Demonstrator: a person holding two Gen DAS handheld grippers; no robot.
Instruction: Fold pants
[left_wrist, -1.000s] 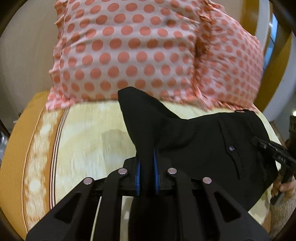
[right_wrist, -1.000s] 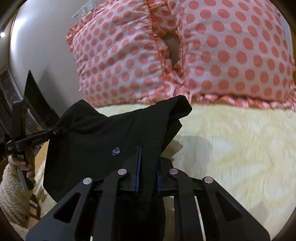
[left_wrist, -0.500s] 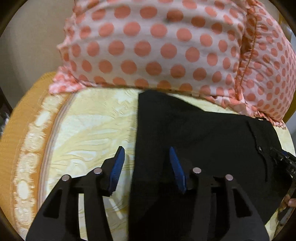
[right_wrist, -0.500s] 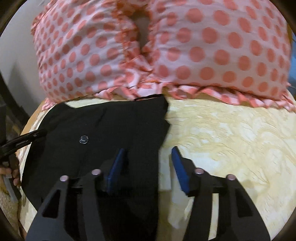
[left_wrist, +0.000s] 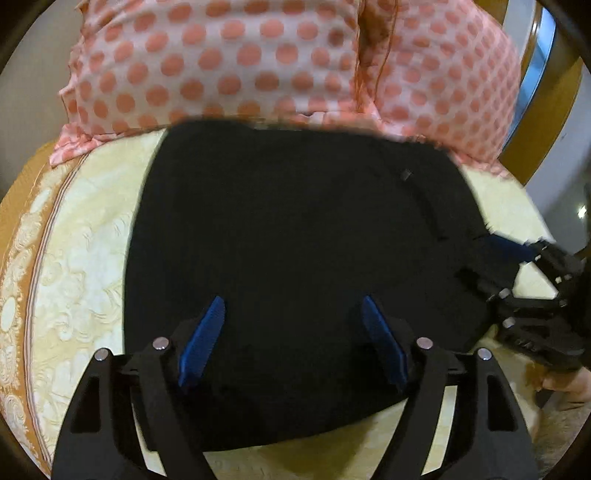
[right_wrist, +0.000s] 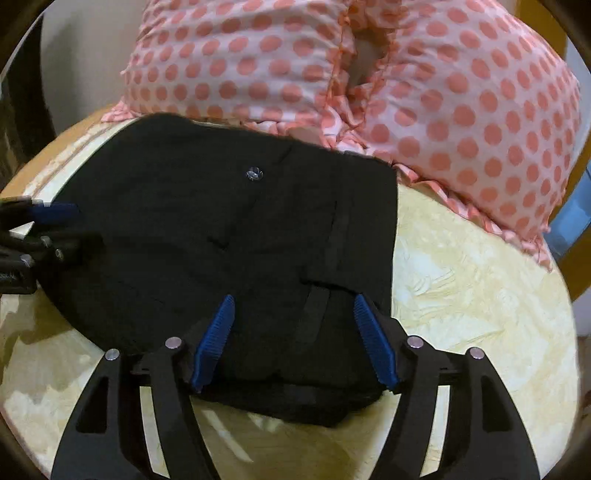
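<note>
Folded black pants (left_wrist: 295, 258) cover the middle of a pale yellow bedspread (left_wrist: 92, 236), their far edge pressed against two polka-dot pillows (left_wrist: 229, 62) that wall off any approach from beyond. Bare bedspread lies to the left of the cloth in the left wrist view and to its right (right_wrist: 472, 288) in the right wrist view, with a further strip along the near edge. The left gripper (left_wrist: 293, 343) and right gripper (right_wrist: 291, 339) both stand with jaws spread wide above the near part of the pants, nothing between the blue pads. Each gripper occupies the other's side margin.
</note>
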